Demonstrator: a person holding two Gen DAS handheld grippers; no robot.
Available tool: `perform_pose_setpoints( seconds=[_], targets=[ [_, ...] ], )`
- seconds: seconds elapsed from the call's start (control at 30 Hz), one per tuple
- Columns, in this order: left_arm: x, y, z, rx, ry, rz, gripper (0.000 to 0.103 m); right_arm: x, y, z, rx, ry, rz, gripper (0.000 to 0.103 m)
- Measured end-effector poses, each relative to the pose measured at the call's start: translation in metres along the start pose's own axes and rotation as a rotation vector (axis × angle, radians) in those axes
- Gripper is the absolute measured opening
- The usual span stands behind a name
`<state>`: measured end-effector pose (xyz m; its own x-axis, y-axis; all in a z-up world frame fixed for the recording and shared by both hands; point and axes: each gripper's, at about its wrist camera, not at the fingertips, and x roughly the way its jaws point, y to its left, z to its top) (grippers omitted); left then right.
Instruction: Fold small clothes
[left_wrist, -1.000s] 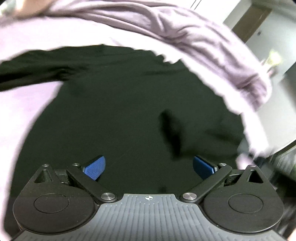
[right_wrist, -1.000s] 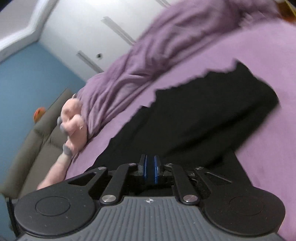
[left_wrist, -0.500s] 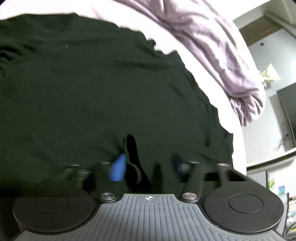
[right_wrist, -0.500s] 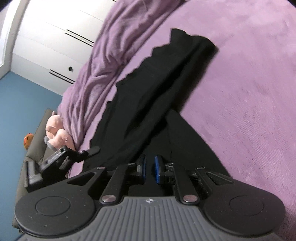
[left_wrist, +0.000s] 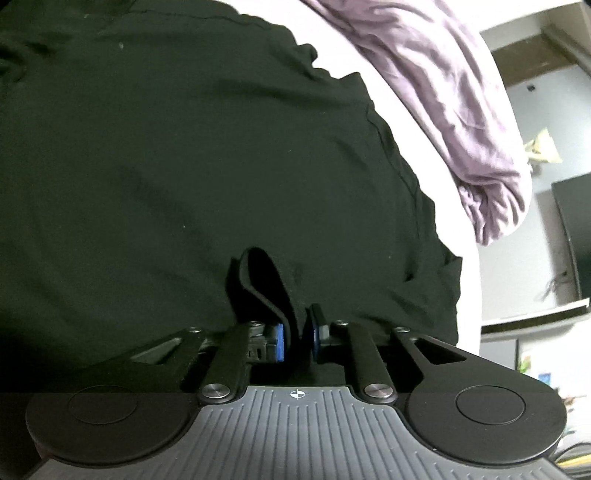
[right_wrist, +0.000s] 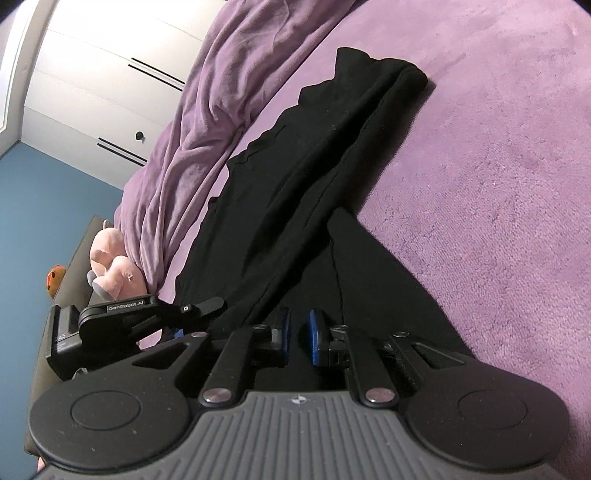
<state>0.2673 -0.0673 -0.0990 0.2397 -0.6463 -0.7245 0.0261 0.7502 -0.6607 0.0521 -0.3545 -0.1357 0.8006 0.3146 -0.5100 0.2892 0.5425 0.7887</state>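
A black long-sleeved top (left_wrist: 184, 155) lies spread on a purple bed; it also shows in the right wrist view (right_wrist: 295, 192) with one sleeve folded across the body. My left gripper (left_wrist: 296, 338) is shut on a pinched fold of the top's hem (left_wrist: 266, 284). It also appears at the left of the right wrist view (right_wrist: 177, 314). My right gripper (right_wrist: 298, 336) sits at the top's near edge, its blue pads (right_wrist: 315, 338) a narrow gap apart with dark cloth between them.
A crumpled purple blanket (right_wrist: 207, 122) lies along the far side of the bed (right_wrist: 498, 184), also visible in the left wrist view (left_wrist: 461, 110). A pink plush toy (right_wrist: 110, 266) sits on a grey sofa by a blue wall. White cupboards stand behind.
My left gripper went from wide open to shut on a fold of the hem. My right gripper's pads parted slightly, and the view swung so the top lies lengthwise.
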Motion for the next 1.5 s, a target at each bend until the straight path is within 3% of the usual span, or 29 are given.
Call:
perform_pose_setpoints(
  seconds=[0.07,0.2,0.33,0.37,0.4,0.53,0.67,0.9,0.97,1.03,1.1,1.2,1.3,1.43,1.5],
  targets=[
    [0.001,-0.001,0.001,0.022,0.006,-0.006,0.007,0.000,0.000,0.000,0.001,-0.001,0.000,0.010],
    [-0.014,-0.017,0.011,0.150,-0.034,0.063,0.006,-0.001,0.001,0.004,0.004,0.003,-0.006,0.010],
    [-0.051,-0.028,0.034,0.277,-0.189,0.174,0.006,-0.009,0.008,0.017,-0.040,-0.057,-0.068,0.012],
    [-0.058,-0.029,0.039,0.296,-0.221,0.213,0.006,-0.010,0.009,0.021,-0.045,-0.078,-0.092,0.015],
    [-0.064,-0.029,0.043,0.313,-0.254,0.257,0.006,-0.010,0.010,0.026,-0.040,-0.094,-0.114,0.025],
    [-0.088,-0.024,0.058,0.348,-0.365,0.351,0.006,-0.007,0.018,0.046,-0.037,-0.125,-0.090,0.043],
    [-0.098,-0.017,0.066,0.342,-0.406,0.359,0.006,-0.001,0.033,0.070,-0.124,-0.180,-0.136,0.051],
    [-0.095,-0.013,0.065,0.383,-0.402,0.362,0.006,0.065,0.066,0.117,-0.284,-0.111,-0.269,0.051],
    [-0.094,-0.014,0.065,0.401,-0.404,0.366,0.006,0.087,0.073,0.126,-0.319,-0.094,-0.328,0.048],
    [-0.094,-0.016,0.065,0.423,-0.410,0.375,0.006,0.104,0.078,0.131,-0.350,-0.067,-0.358,0.014],
    [-0.092,-0.019,0.067,0.447,-0.424,0.384,0.006,0.114,0.083,0.131,-0.397,-0.053,-0.388,0.004],
    [-0.088,-0.024,0.070,0.477,-0.458,0.384,0.006,0.102,0.093,0.124,-0.508,-0.187,-0.416,0.003],
    [-0.071,-0.028,0.074,0.520,-0.459,0.388,0.006,0.088,0.088,0.126,-0.476,-0.324,-0.465,0.003],
    [-0.042,-0.022,0.080,0.551,-0.400,0.459,0.006,0.098,0.075,0.125,-0.454,-0.231,-0.528,0.004],
    [-0.036,-0.019,0.081,0.558,-0.394,0.482,0.006,0.086,0.077,0.124,-0.411,-0.276,-0.511,0.007]
  ],
)
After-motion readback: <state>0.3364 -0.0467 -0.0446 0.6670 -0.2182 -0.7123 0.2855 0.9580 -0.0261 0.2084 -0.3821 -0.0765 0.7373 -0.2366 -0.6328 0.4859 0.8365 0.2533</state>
